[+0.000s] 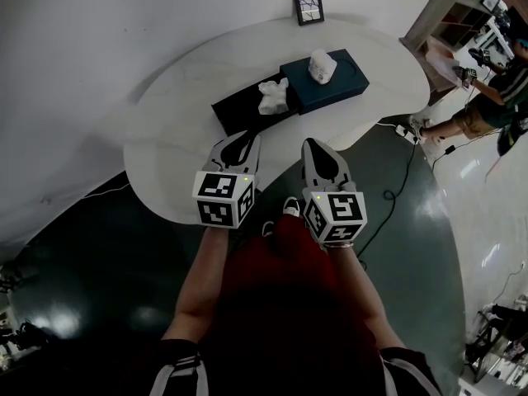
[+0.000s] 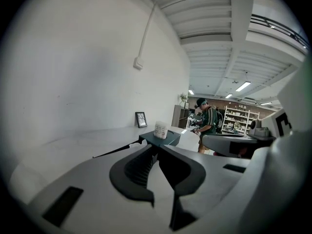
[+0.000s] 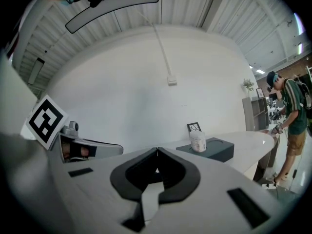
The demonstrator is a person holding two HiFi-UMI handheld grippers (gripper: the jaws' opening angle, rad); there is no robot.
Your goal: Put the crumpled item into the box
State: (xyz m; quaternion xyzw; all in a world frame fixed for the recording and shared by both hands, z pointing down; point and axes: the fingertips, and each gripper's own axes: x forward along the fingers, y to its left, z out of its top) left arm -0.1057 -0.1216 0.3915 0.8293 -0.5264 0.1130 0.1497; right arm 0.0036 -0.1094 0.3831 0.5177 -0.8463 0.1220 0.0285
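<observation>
While a person holds two grey tools at the near edge of a curved white worktop [image 1: 165,147], the crumpled white paper wad [image 1: 274,96] waits straight ahead of them. It lies roughly midway between their two lines of aim, a shade nearer the left tool [image 1: 239,141]. The wad sits on the far end of a flat black slab [image 1: 239,110], just beside the left side of a dark teal rectangular box [image 1: 346,81]. The coming move looks likely to run forward to the wad, then right to the box.

A second white lump [image 1: 322,66] already stands in the oval opening on the box's top. The wad looks soft, creased and lumpy, with no clear long axis; the box is matte and hard-edged.

The left tool's jaws stand a narrow slit apart with nothing between them. The right tool [image 1: 316,147] has its jaws closed together, empty. A small black picture frame [image 1: 308,7] stands at the worktop's far side by the wall.
</observation>
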